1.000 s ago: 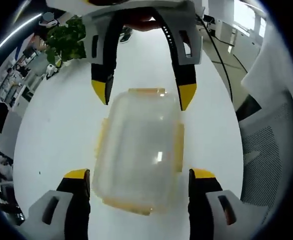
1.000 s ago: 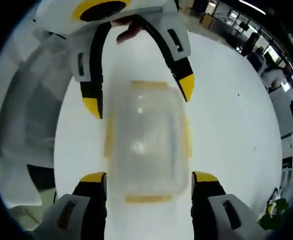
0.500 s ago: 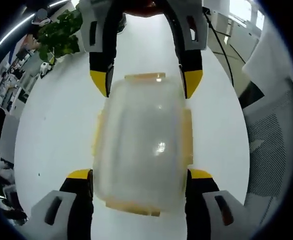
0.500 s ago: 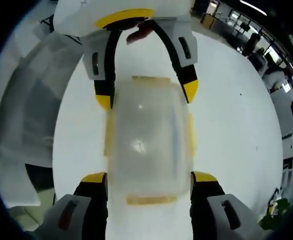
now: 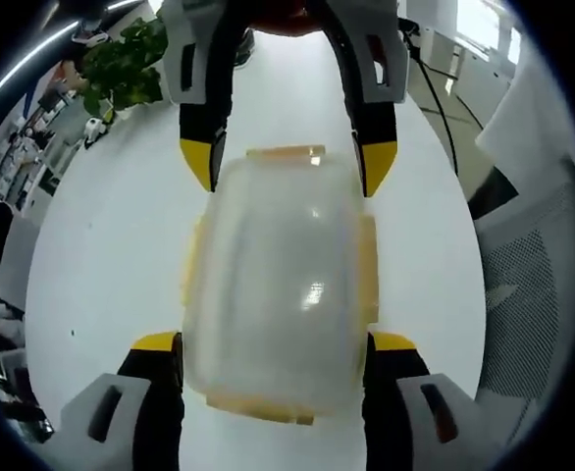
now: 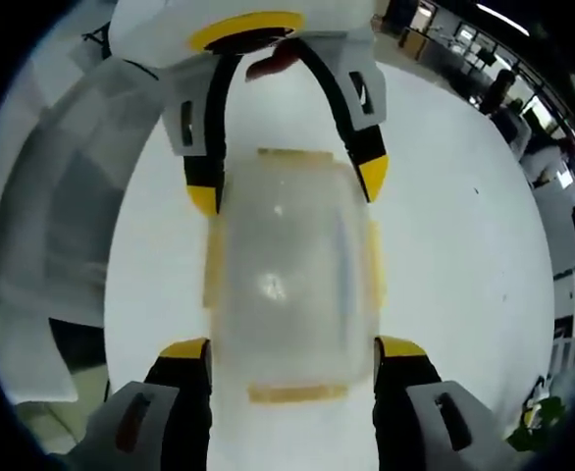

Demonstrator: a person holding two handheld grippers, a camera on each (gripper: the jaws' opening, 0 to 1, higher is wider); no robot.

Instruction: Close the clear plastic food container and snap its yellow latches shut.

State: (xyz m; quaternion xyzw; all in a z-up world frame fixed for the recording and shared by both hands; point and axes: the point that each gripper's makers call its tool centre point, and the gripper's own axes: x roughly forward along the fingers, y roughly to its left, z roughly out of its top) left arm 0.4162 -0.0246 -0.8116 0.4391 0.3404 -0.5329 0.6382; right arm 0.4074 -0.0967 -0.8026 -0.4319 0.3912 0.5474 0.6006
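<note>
The clear plastic container [image 5: 278, 285] lies on the white table [image 5: 101, 235] with its lid on top. Yellow latches [image 5: 366, 270] line its sides and ends. My left gripper [image 5: 276, 345] is open, its jaws straddling the near end of the container. The right gripper [image 5: 287, 162] comes in from the top, open, with its yellow tips either side of the far end. In the right gripper view the same container [image 6: 289, 285] sits between the open right gripper [image 6: 292, 350] and the opposite left gripper [image 6: 287, 188]. Whether the yellow latches [image 6: 212, 275] are snapped down I cannot tell.
A grey mesh office chair [image 5: 523, 294] stands off the table's right edge, and the chair [image 6: 52, 226] also shows at the left. A potted plant [image 5: 121, 69] sits at the far left of the table and a black cable [image 5: 435, 98] runs at the far right.
Over the last second both grippers have closed in along the container, so each pair of jaws now flanks one end. In the last half second hardly anything has shifted.
</note>
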